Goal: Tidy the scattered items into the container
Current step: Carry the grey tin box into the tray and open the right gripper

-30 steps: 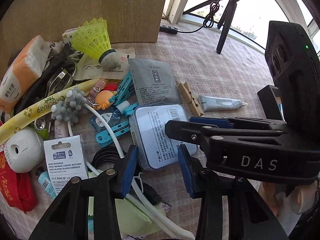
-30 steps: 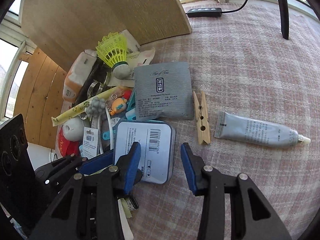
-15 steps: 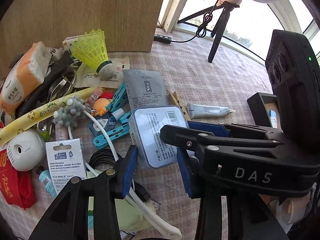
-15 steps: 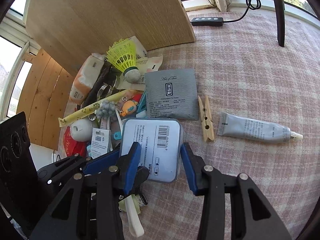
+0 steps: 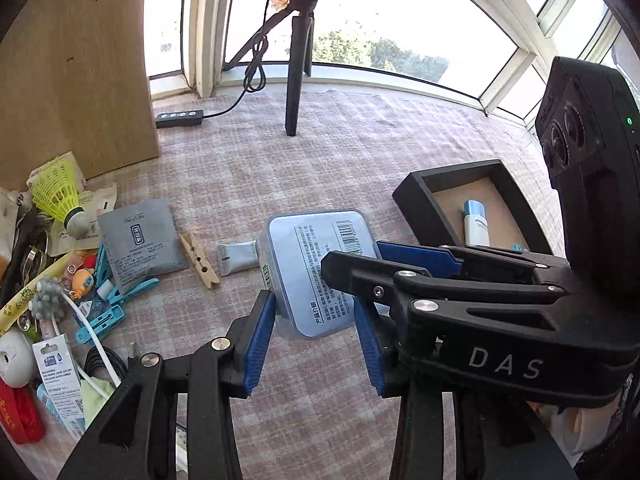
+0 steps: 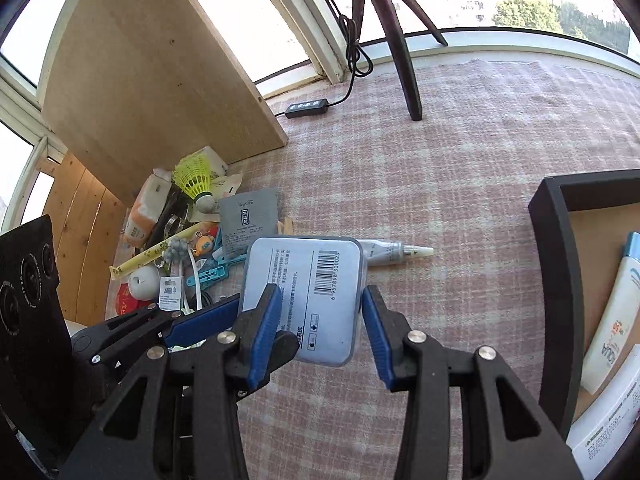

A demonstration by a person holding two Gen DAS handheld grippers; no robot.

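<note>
Both grippers, left (image 5: 314, 336) and right (image 6: 318, 326), tilted downward, clamp the tin (image 6: 304, 296) aloft.

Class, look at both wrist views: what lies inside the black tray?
Inside the black tray, a white bottle with a blue cap lies on the brown floor. The right gripper covers the tray's near part, so anything there stays hidden.

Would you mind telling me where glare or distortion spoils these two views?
Left wrist view: the window is blown out white and its frame bows; the tin reads sharply. Right wrist view: the sky glares and the wooden board curves.
</note>
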